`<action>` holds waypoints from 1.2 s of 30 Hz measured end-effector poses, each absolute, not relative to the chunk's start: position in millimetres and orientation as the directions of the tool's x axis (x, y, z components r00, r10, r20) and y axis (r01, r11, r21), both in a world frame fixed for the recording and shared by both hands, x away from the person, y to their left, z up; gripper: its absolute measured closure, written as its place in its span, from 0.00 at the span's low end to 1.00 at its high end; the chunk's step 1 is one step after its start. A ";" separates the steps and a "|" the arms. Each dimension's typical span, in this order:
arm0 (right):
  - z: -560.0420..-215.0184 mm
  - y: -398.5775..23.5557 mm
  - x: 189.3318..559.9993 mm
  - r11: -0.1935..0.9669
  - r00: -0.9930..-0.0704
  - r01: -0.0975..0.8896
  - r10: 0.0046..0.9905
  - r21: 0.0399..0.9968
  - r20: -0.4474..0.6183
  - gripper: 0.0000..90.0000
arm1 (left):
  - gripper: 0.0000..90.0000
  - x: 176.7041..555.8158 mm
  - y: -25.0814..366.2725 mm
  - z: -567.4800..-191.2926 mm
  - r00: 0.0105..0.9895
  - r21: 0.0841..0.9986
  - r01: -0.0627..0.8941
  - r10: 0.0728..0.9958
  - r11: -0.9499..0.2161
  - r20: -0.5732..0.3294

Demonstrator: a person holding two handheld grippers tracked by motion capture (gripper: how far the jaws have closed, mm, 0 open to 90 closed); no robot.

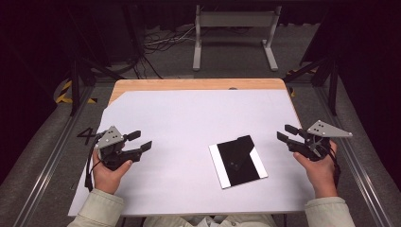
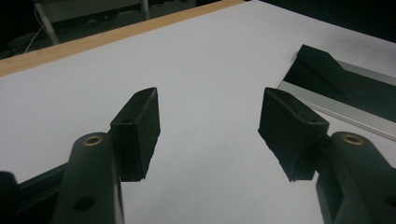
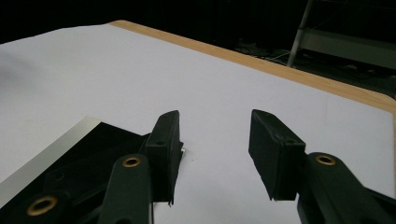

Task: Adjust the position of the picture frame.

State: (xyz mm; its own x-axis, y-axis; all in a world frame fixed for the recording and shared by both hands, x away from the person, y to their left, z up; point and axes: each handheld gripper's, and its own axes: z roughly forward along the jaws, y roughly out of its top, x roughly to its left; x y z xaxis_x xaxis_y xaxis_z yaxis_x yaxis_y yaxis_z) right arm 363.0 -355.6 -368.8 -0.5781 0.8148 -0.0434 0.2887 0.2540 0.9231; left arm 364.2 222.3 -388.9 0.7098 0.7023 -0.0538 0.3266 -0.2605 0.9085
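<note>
A flat black panel with a pale silver strip along two sides (image 1: 237,161) lies on the white sheet (image 1: 189,118), right of the middle. My left gripper (image 1: 140,140) is held over the left part of the sheet, jaws open and empty, pointing right. In the left gripper view the panel (image 2: 341,86) lies ahead to the right of the open gripper (image 2: 210,133). My right gripper (image 1: 286,132) hovers at the sheet's right edge, open and empty, pointing left. In the right gripper view the panel (image 3: 79,154) lies under the left finger (image 3: 166,149).
A wooden tabletop (image 1: 198,84) shows beyond the sheet's far edge. A grey metal stand (image 1: 234,33) and cables (image 1: 161,42) sit on the floor behind the table. Dark rails run along both sides of the table.
</note>
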 end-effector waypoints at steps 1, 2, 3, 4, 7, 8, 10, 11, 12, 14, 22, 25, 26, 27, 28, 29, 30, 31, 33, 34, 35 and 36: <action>-368.1 -354.7 362.4 0.262 -0.584 0.288 0.810 0.921 -0.047 0.64 | 0.43 364.1 222.2 -389.0 0.708 0.907 0.329 0.704 -0.262 -0.054; -368.1 -354.7 362.4 0.262 -0.584 0.288 0.810 0.921 -0.047 0.64 | 0.43 364.1 222.2 -389.0 0.708 0.907 0.329 0.704 -0.262 -0.054; -367.6 -353.8 362.0 0.266 -0.588 0.287 0.807 0.920 -0.050 0.67 | 0.43 363.9 221.6 -389.1 0.704 0.905 0.335 0.707 -0.261 -0.057; -366.4 -351.9 361.1 0.278 -0.595 0.286 0.802 0.917 -0.057 0.70 | 0.43 364.0 221.3 -389.1 0.702 0.904 0.336 0.710 -0.264 -0.054; -362.5 -343.9 358.5 0.308 -0.613 0.282 0.786 0.909 -0.077 0.77 | 0.44 364.0 220.4 -388.9 0.702 0.904 0.338 0.710 -0.262 -0.056; -362.5 -343.9 358.5 0.308 -0.613 0.282 0.786 0.909 -0.077 0.77 | 0.44 364.2 220.3 -388.7 0.703 0.904 0.335 0.710 -0.267 -0.051; -359.9 -338.8 358.0 0.323 -0.626 0.291 0.776 0.901 -0.076 0.82 | 0.44 364.2 219.2 -388.8 0.705 0.904 0.331 0.707 -0.270 -0.046; -359.6 -337.7 358.3 0.324 -0.627 0.301 0.776 0.897 -0.069 0.84 | 0.44 363.9 218.8 -388.8 0.706 0.902 0.333 0.707 -0.274 -0.046; -359.4 -336.4 359.0 0.329 -0.629 0.312 0.775 0.891 -0.065 0.87 | 0.44 363.7 218.5 -388.7 0.705 0.901 0.332 0.708 -0.281 -0.039; -359.8 -333.4 360.0 0.342 -0.633 0.334 0.771 0.878 -0.060 0.92 | 0.44 363.3 217.5 -388.7 0.705 0.899 0.334 0.708 -0.282 -0.040; -364.5 -320.9 364.1 0.392 -0.633 0.391 0.771 0.833 -0.066 1.00 | 0.45 362.5 215.3 -388.7 0.695 0.891 0.337 0.719 -0.303 -0.017; -369.2 -316.6 367.2 0.403 -0.632 0.422 0.773 0.812 -0.055 1.00 | 0.45 362.9 215.5 -388.9 0.693 0.890 0.342 0.721 -0.302 -0.021; -371.2 -315.1 368.7 0.408 -0.630 0.436 0.775 0.802 -0.052 1.00 | 0.45 363.0 215.4 -389.0 0.694 0.888 0.346 0.719 -0.304 -0.025; -372.9 -313.9 370.0 0.412 -0.630 0.446 0.775 0.795 -0.049 1.00 | 0.45 363.1 215.0 -389.2 0.694 0.887 0.349 0.719 -0.304 -0.026; -374.6 -312.6 371.3 0.417 -0.629 0.455 0.776 0.787 -0.047 1.00 | 0.45 363.7 214.7 -389.4 0.695 0.887 0.344 0.719 -0.308 -0.020; -376.4 -311.5 372.9 0.421 -0.630 0.466 0.775 0.778 -0.042 1.00 | 0.45 364.0 214.3 -389.6 0.695 0.887 0.343 0.719 -0.308 -0.019; -378.0 -310.8 374.1 0.424 -0.630 0.477 0.776 0.770 -0.037 1.00 | 0.45 364.2 213.7 -389.9 0.696 0.885 0.348 0.718 -0.309 -0.023; -380.1 -310.0 375.9 0.426 -0.628 0.493 0.778 0.758 -0.028 1.00 | 0.45 364.6 213.5 -390.2 0.696 0.884 0.348 0.718 -0.311 -0.021; -384.4 -308.7 379.5 0.427 -0.624 0.521 0.781 0.739 -0.012 1.00 | 0.45 365.2 212.7 -391.1 0.696 0.883 0.350 0.718 -0.314 -0.021; -387.0 -307.3 381.4 0.426 -0.620 0.542 0.785 0.725 0.002 1.00 | 0.45 365.1 212.6 -391.3 0.696 0.881 0.354 0.717 -0.314 -0.024; -388.6 -306.6 382.7 0.426 -0.618 0.551 0.786 0.717 0.008 1.00 | 0.45 365.2 212.4 -391.4 0.696 0.880 0.357 0.717 -0.314 -0.026; -390.5 -305.8 384.5 0.429 -0.619 0.558 0.786 0.711 0.011 1.00 | 0.45 365.1 212.3 -391.4 0.696 0.879 0.359 0.717 -0.315 -0.028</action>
